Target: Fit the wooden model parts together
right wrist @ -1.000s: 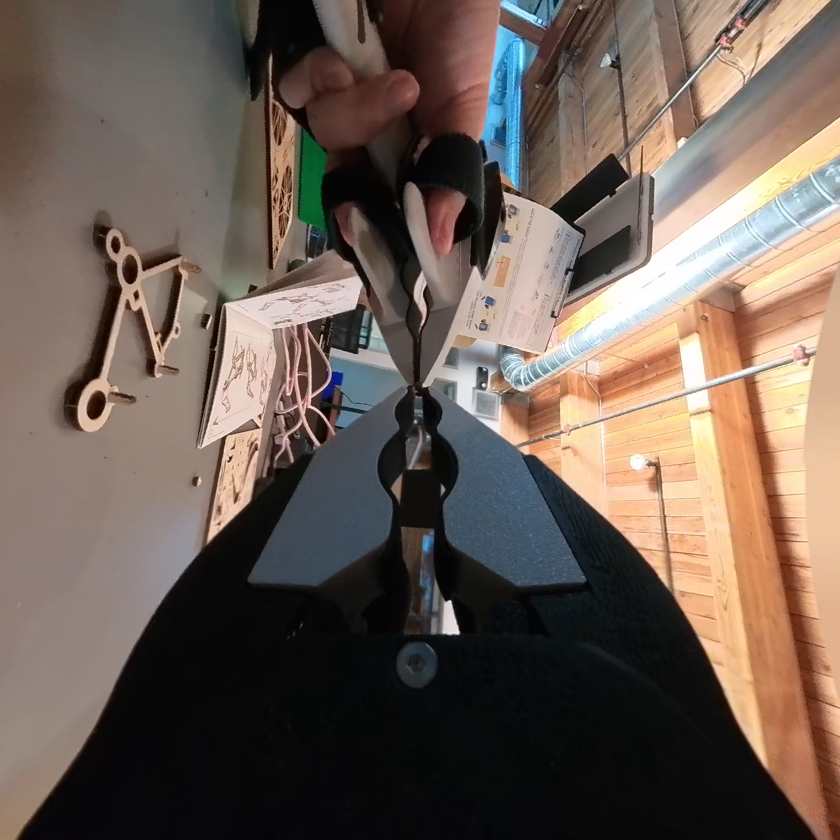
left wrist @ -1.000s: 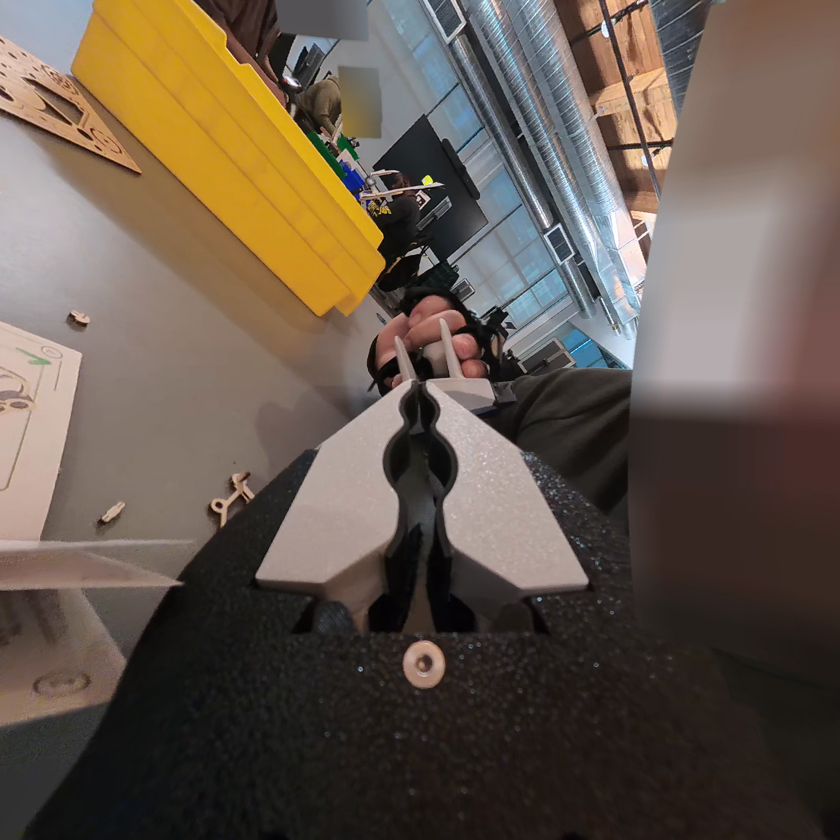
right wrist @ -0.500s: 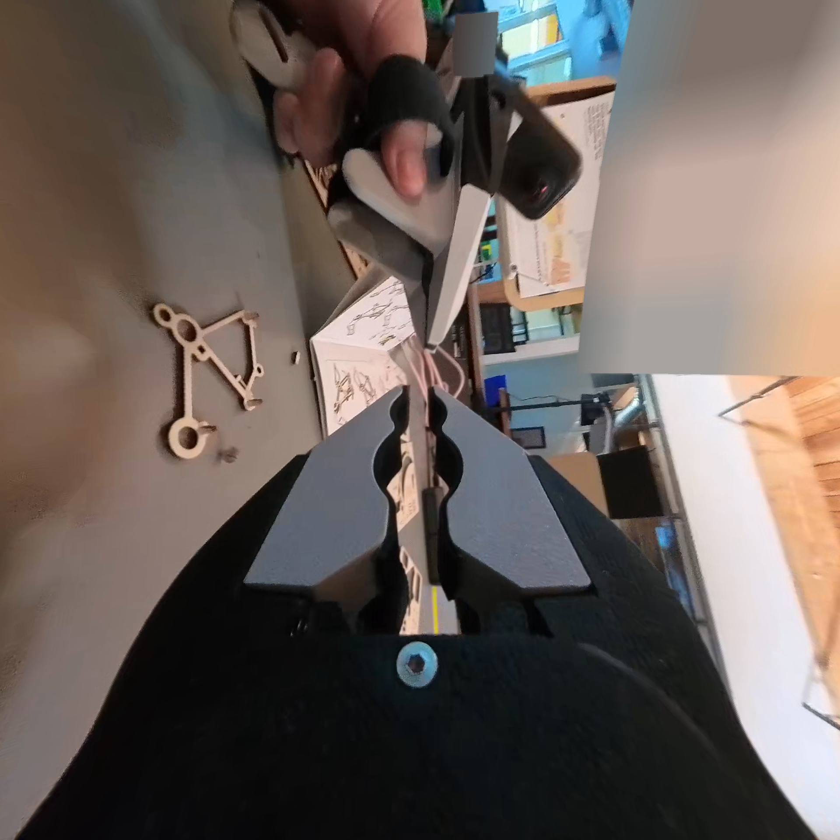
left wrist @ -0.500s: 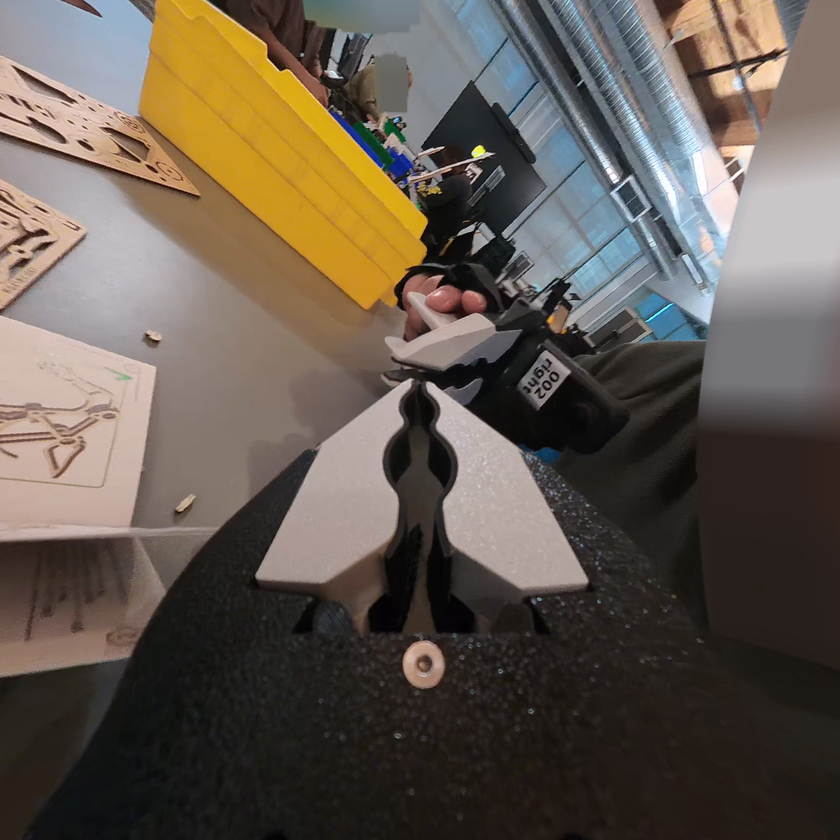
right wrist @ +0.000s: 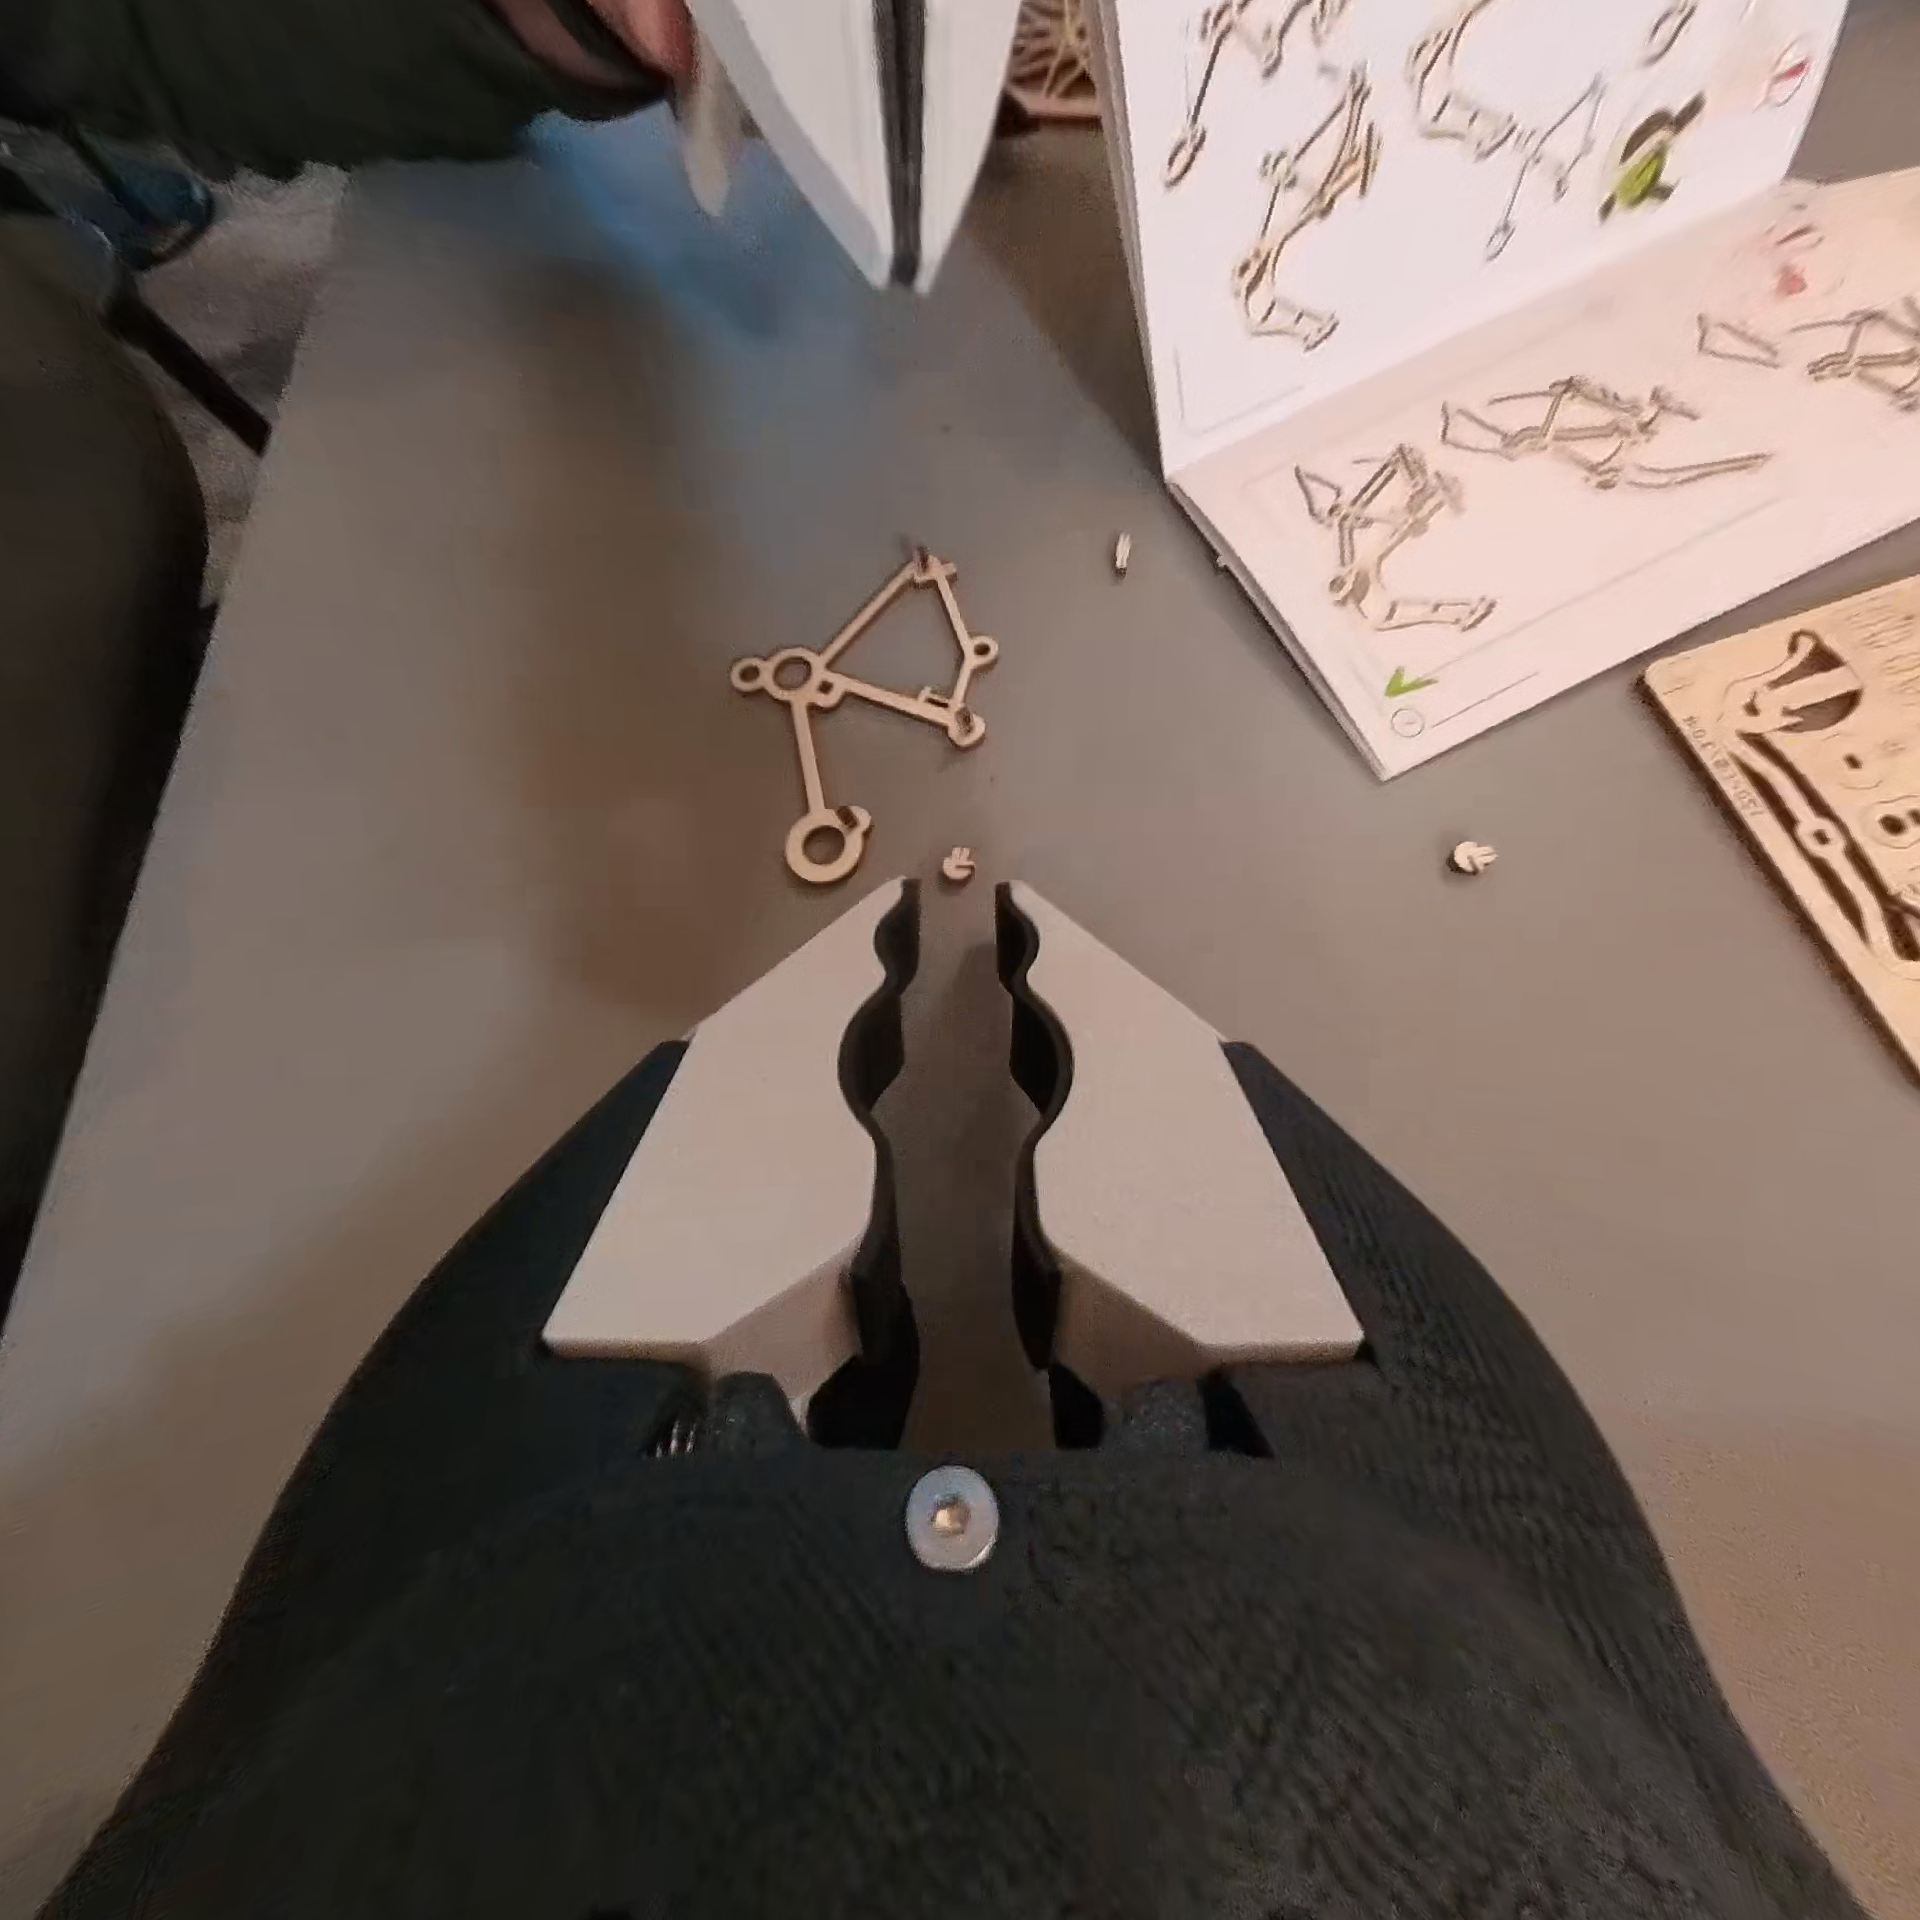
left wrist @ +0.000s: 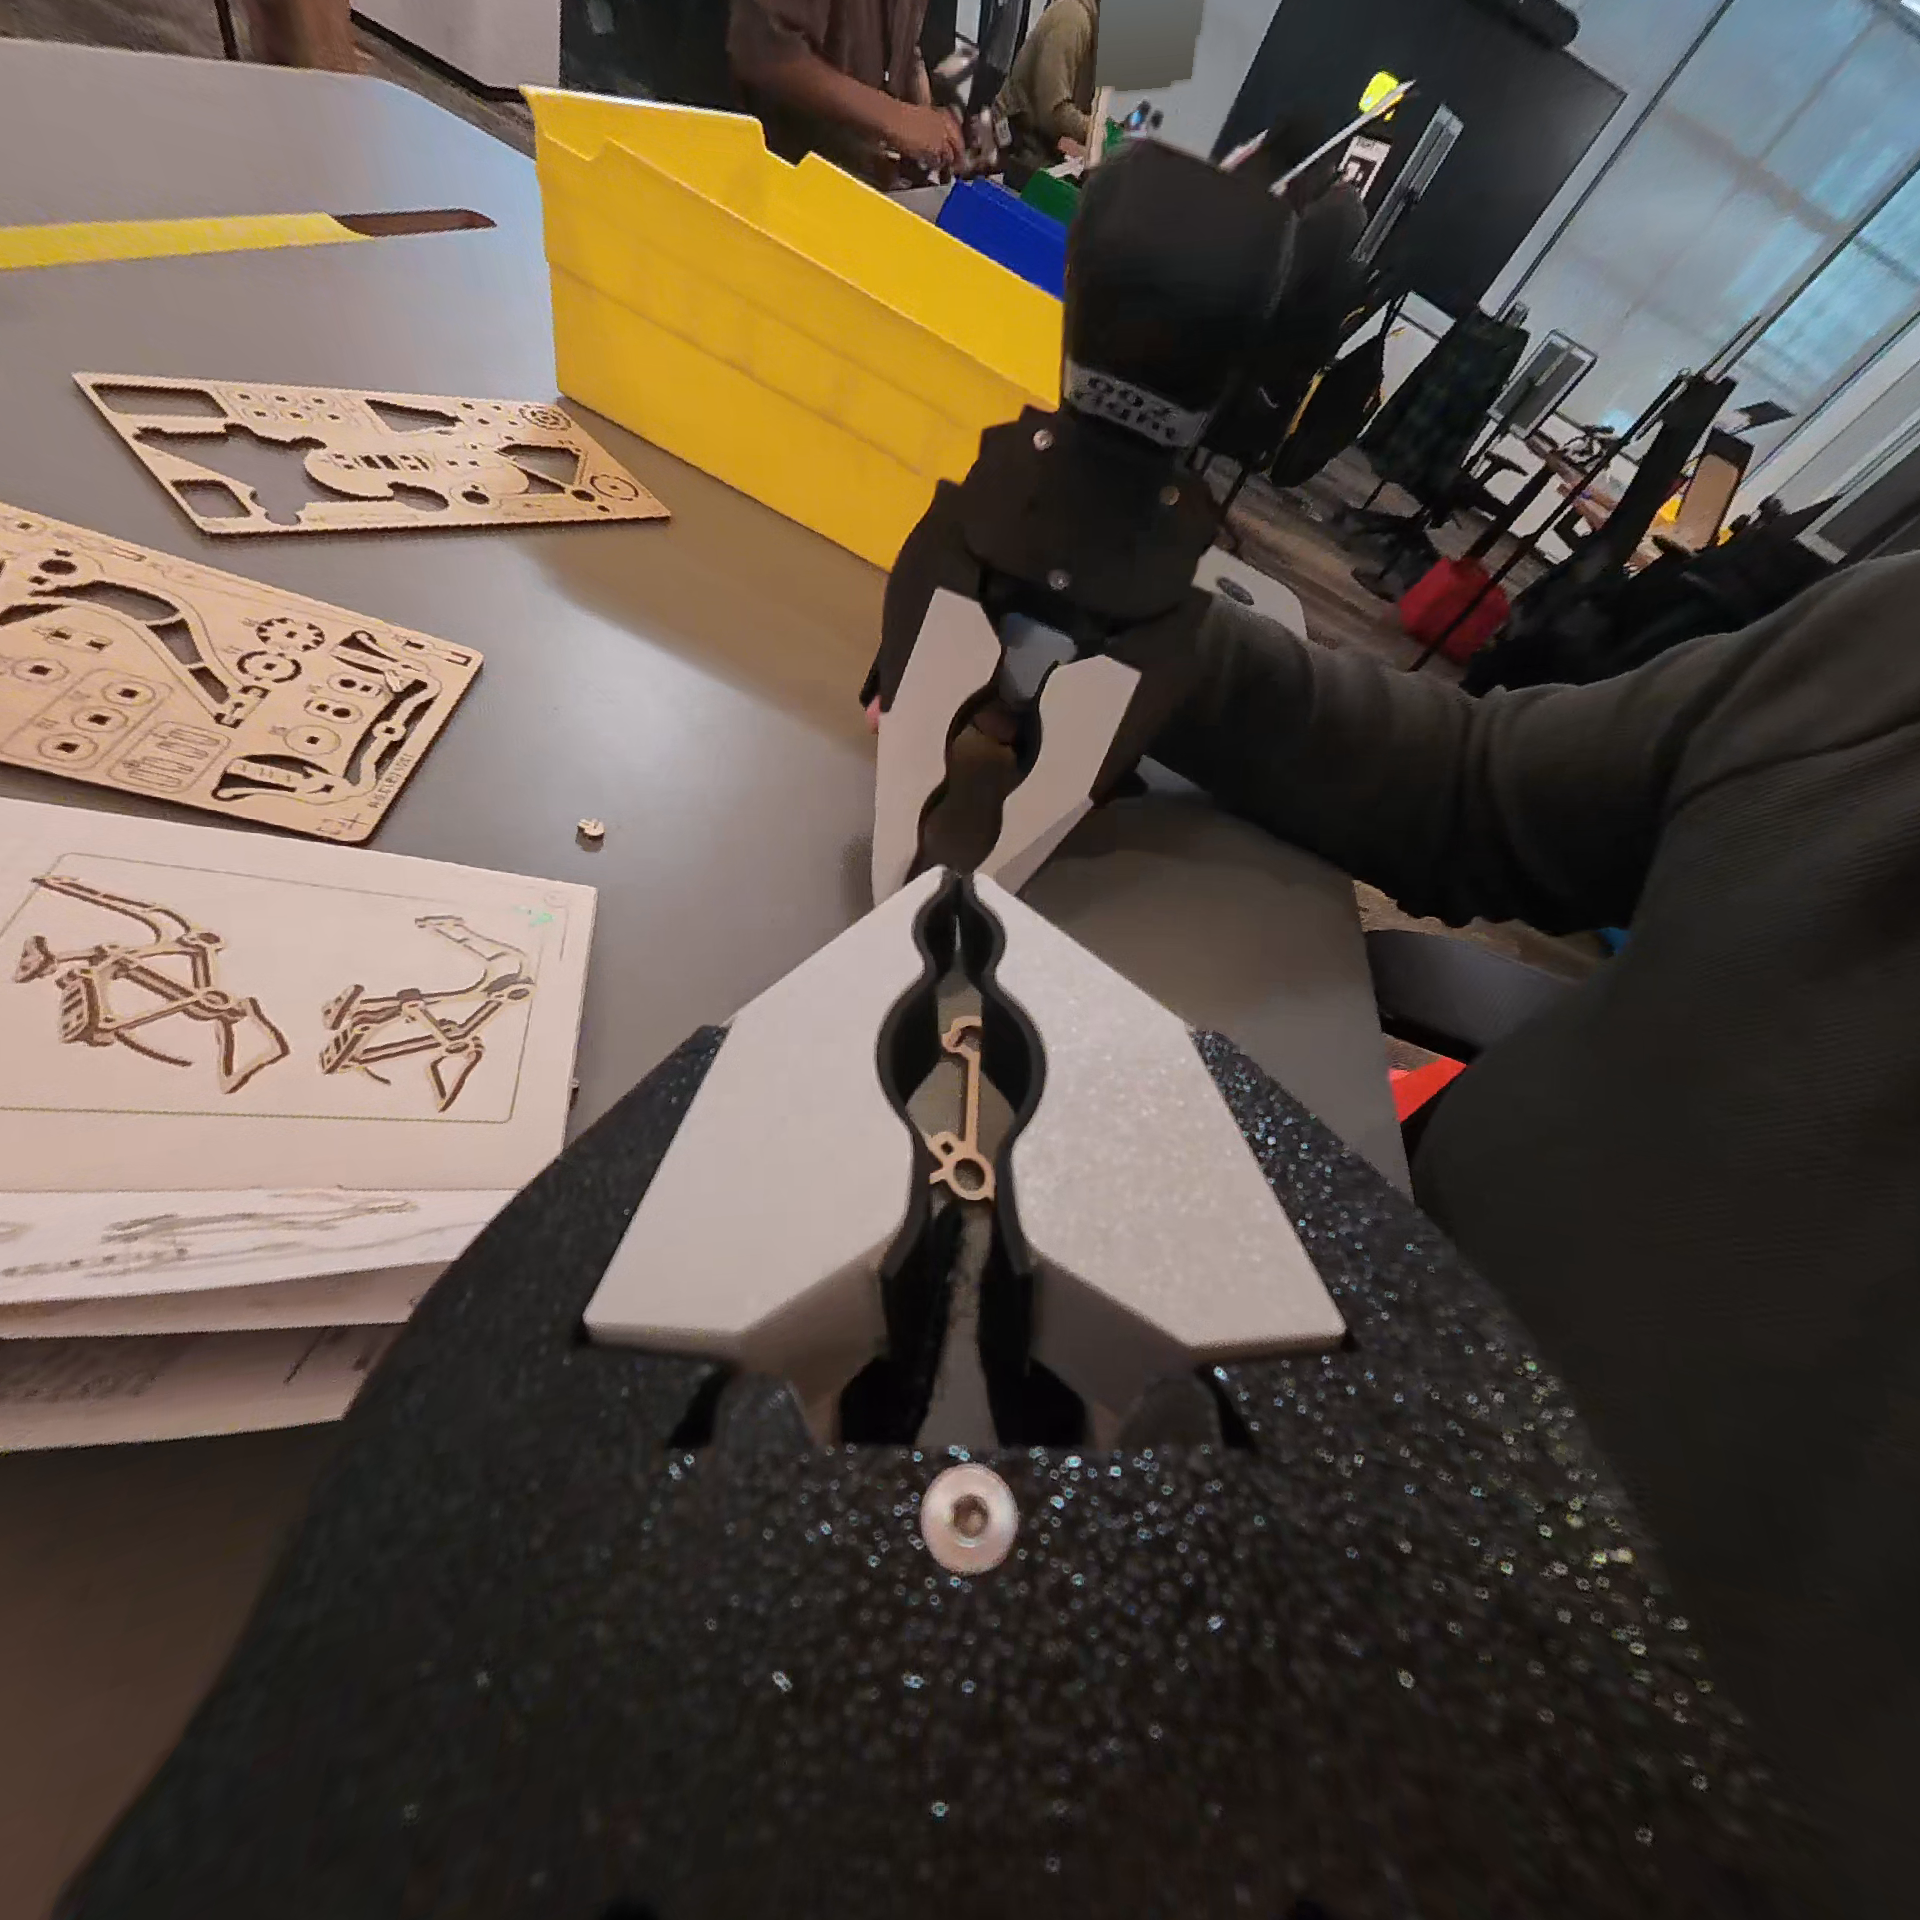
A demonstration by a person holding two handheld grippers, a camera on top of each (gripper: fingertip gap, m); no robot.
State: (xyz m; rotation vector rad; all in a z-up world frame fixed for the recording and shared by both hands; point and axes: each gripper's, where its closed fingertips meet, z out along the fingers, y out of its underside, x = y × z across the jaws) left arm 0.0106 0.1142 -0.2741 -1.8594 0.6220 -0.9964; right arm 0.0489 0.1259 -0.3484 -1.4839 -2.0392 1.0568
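Note:
In the right wrist view my right gripper is open and empty, low over the grey table. A tiny wooden peg lies on the table just ahead of its fingertips. The flat wooden frame part, a triangle with a ringed arm, lies a little farther on. My left gripper is shut with nothing seen between its tips. Part of the frame shows through the hollow between its fingers, lying on the table. The left gripper hangs beyond the frame. The right gripper points down right behind the left tips.
An open instruction booklet and cut plywood sheets lie around. A yellow bin stands at the back. Loose pegs lie on the table. A person's sleeve reaches in from the right. Some 9 centimeters of space lies between my two pairs of fingers.
Both grippers swung from meeting tip to tip in the air down toward the table. The right jaws went from shut to open. The left jaws stayed shut.

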